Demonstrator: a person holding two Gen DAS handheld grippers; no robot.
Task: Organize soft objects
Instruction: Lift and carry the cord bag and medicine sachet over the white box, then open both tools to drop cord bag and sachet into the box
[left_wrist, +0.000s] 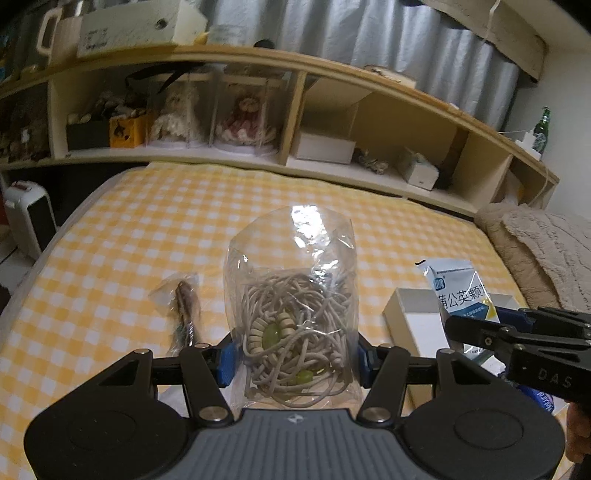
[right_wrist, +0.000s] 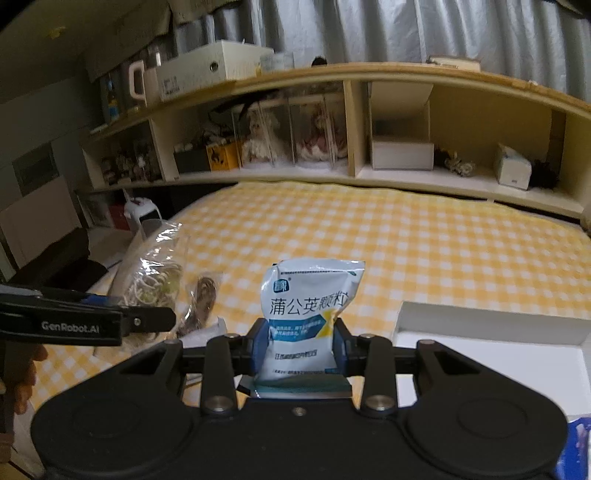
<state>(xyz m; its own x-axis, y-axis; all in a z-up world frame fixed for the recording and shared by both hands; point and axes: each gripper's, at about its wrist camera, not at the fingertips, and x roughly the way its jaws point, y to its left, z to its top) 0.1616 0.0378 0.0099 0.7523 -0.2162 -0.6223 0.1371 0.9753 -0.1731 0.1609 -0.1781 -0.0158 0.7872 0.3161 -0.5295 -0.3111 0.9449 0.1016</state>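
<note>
My left gripper (left_wrist: 295, 360) is shut on a clear plastic bag of beige cord and beads (left_wrist: 293, 314), held upright above the yellow checked bed (left_wrist: 147, 229). In the right wrist view that bag (right_wrist: 155, 280) and the left gripper (right_wrist: 162, 317) show at the left. My right gripper (right_wrist: 299, 349) is shut on a white and blue sachet (right_wrist: 308, 306) with printed characters, held upright; the left wrist view shows this sachet (left_wrist: 460, 291) at the right with the right gripper (left_wrist: 476, 328). A small clear bag with a brown item (left_wrist: 184, 306) lies on the bed.
A white open box (right_wrist: 491, 325) lies on the bed to the right, below the sachet. A wooden shelf unit (left_wrist: 321, 110) with dolls and boxes runs behind the bed. A beige blanket (left_wrist: 543, 251) is piled at the right. A white heater (left_wrist: 27, 218) stands left of the bed.
</note>
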